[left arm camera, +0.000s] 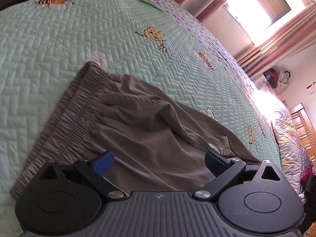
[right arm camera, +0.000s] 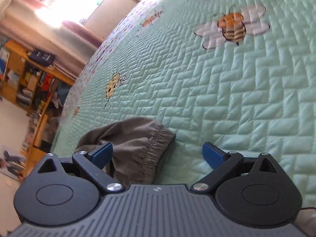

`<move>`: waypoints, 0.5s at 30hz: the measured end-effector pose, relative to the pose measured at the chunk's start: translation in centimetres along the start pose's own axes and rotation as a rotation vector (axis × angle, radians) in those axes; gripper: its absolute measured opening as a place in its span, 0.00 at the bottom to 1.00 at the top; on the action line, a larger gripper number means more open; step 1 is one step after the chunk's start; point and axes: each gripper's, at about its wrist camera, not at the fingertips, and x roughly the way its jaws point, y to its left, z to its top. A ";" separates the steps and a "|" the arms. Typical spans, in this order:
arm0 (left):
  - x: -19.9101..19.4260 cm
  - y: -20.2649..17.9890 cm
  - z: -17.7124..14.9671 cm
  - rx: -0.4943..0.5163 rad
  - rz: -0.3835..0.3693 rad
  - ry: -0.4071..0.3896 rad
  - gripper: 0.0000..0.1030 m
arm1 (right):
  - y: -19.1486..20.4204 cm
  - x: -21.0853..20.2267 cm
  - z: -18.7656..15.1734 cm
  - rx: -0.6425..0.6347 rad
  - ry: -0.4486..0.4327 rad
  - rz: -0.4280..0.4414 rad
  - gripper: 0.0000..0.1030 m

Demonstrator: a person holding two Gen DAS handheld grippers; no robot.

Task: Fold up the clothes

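Grey-brown shorts [left arm camera: 138, 122] with a gathered elastic waistband lie rumpled on a mint-green quilted bedspread [left arm camera: 59, 49]. My left gripper [left arm camera: 160, 163] is open just above the shorts' lower cloth, its blue pads apart and holding nothing. In the right wrist view a bunched corner of the shorts [right arm camera: 136, 144] with the waistband shows beside the left pad. My right gripper [right arm camera: 158, 155] is open, its jaws wide, over the edge of that corner and the bedspread [right arm camera: 246, 98].
The bedspread has stitched bees and flowers. Pink curtains [left arm camera: 276, 45] and a bright window stand past the bed's far side. A wooden chair [left arm camera: 304, 126] and a patterned pillow sit at the right. Cluttered wooden shelves [right arm camera: 29, 79] stand beyond the bed.
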 end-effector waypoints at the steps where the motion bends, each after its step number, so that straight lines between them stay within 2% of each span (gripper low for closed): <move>1: 0.3 -0.2 -0.2 -0.002 0.001 0.007 0.96 | 0.1 0.2 0.0 0.001 0.009 0.011 0.95; 3: 1.2 -0.3 -0.4 -0.007 0.007 0.018 0.96 | 0.6 0.9 0.1 -0.029 0.042 0.043 0.95; 7: 2.9 -0.3 -0.7 -0.029 0.018 0.044 0.96 | 2.3 2.9 0.0 -0.196 0.108 0.080 0.95; 9: 3.3 -0.3 -1.0 -0.035 0.013 0.051 0.96 | 2.2 3.5 0.4 -0.206 0.113 0.109 0.95; 12: 3.4 -0.2 -1.4 -0.035 0.006 0.053 0.97 | 1.1 3.4 1.1 -0.152 0.116 0.170 0.95; 14: 3.5 0.0 -1.5 -0.044 0.003 0.054 0.97 | 0.9 3.1 1.0 -0.164 0.117 0.181 0.93; 15: 3.6 0.2 -1.5 -0.051 0.001 0.056 0.97 | 0.9 2.9 1.0 -0.179 0.115 0.169 0.88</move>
